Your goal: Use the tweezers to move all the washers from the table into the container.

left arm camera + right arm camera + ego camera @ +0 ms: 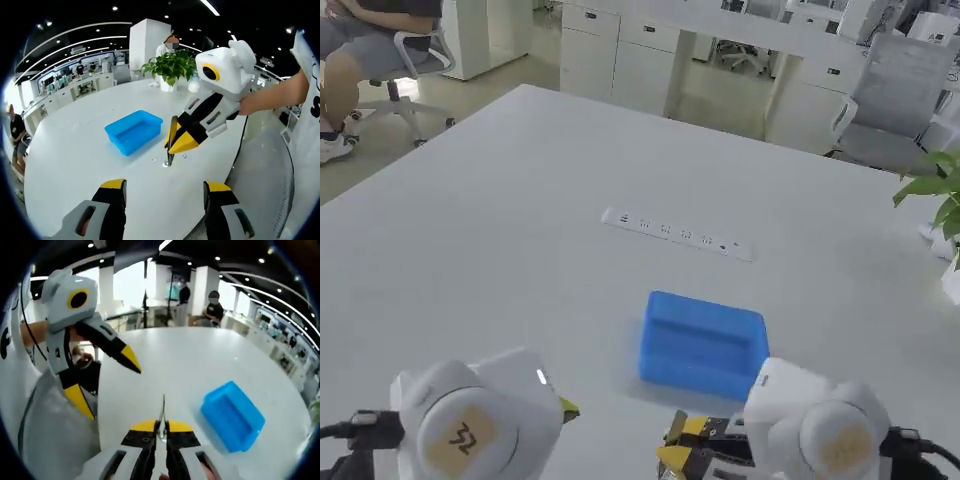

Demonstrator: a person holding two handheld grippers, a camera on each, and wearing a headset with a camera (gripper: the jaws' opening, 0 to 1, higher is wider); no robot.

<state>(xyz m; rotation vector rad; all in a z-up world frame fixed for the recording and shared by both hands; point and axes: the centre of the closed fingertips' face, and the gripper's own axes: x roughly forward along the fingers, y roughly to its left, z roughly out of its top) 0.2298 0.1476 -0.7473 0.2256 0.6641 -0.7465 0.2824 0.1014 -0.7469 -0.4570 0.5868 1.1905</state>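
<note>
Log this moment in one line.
right gripper shut on tweezers | tips down by washers on table | left gripper open | blue container nearby

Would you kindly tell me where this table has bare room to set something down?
Bare table spreads left of the blue container and beyond the power strip. It is crowded by the container's near side, where washers lie under the tweezers.
</note>
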